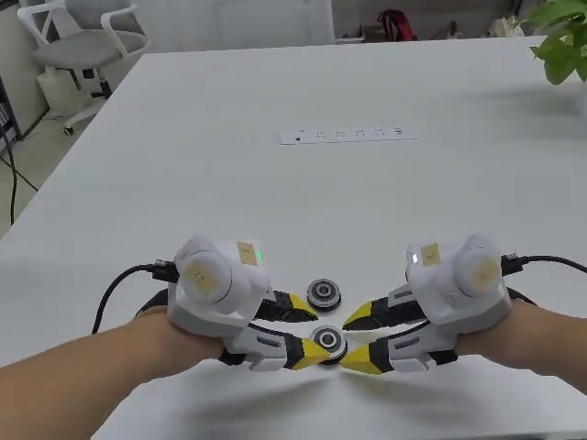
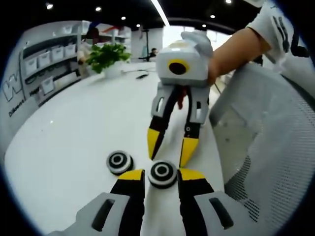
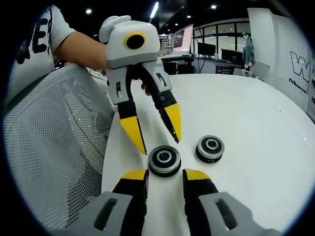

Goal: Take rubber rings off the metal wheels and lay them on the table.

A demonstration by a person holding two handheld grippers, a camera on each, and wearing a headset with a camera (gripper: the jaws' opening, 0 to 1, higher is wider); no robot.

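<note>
Gaping left gripper [image 1: 314,330], right gripper [image 1: 346,341] flank wheel [image 1: 328,340]; wall [image 2: 15,93] reads "W".

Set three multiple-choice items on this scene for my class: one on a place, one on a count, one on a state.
1. The power strip lies: A on the table B on a chair C on the floor
2. How many wheels are there? A one B two C four
3. The right tongs are: A open B shut C holding a ring
Key: 1A, it sits mid-table; 2B, a second wheel lies behind the first; 3A, the tips stand apart.
</note>
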